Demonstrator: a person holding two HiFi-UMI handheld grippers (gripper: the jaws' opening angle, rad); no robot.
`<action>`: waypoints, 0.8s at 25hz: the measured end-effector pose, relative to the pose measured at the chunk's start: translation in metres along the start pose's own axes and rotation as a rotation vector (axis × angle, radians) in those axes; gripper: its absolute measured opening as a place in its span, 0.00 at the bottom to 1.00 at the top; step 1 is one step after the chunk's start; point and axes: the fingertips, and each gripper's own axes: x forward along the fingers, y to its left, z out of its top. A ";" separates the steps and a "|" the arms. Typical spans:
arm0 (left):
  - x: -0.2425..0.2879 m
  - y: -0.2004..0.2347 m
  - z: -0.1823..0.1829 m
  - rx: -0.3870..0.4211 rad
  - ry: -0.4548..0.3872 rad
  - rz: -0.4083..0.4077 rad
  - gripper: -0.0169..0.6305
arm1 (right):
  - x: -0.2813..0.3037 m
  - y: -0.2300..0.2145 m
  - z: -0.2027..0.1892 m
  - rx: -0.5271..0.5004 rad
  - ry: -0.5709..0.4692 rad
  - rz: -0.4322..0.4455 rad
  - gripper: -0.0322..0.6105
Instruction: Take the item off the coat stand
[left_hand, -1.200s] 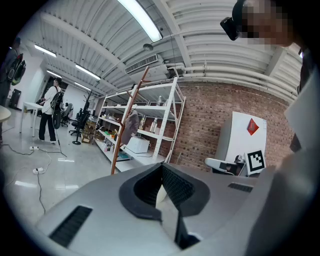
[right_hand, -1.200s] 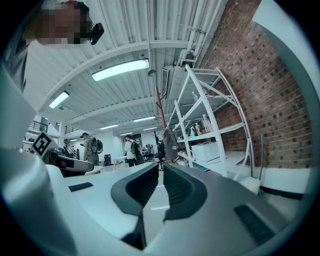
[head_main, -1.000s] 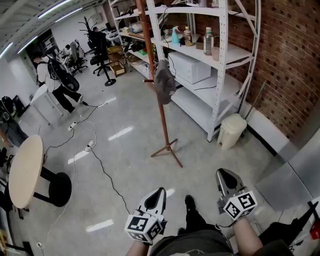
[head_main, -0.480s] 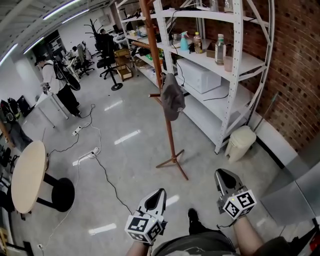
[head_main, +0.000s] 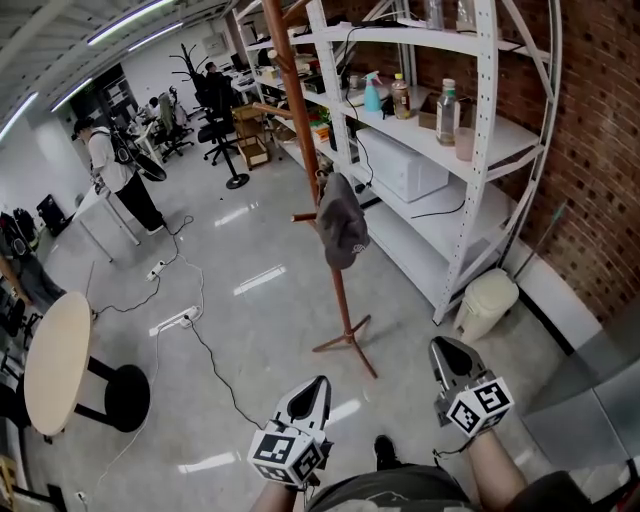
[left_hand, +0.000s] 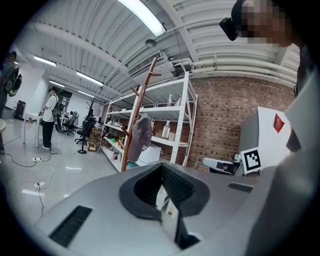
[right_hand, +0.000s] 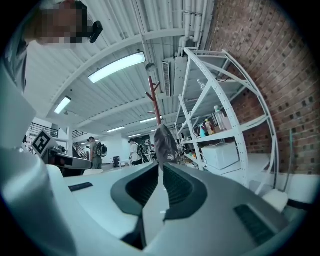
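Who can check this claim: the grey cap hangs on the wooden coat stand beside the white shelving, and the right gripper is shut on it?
The right gripper is shut on nothing, well short of the grey cap, as the head view shows. The cap does hang on the wooden coat stand beside the white shelving.

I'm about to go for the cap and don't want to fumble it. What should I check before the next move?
1. Grey cap hanging on the coat stand: ok.
2. Left claw and right claw empty: ok.
3. Claws open for a grasp: not ok, both shut.
4. Cap within reach: not ok, the stand is well ahead across the floor.
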 end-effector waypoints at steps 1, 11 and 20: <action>0.006 0.002 0.001 0.004 -0.004 0.005 0.04 | 0.004 -0.004 0.001 0.001 -0.003 0.006 0.11; 0.065 0.008 0.013 0.018 -0.050 0.034 0.04 | 0.036 -0.049 0.004 -0.012 0.008 0.023 0.11; 0.083 0.033 0.016 -0.010 -0.038 0.064 0.04 | 0.074 -0.042 0.016 -0.031 -0.022 0.101 0.11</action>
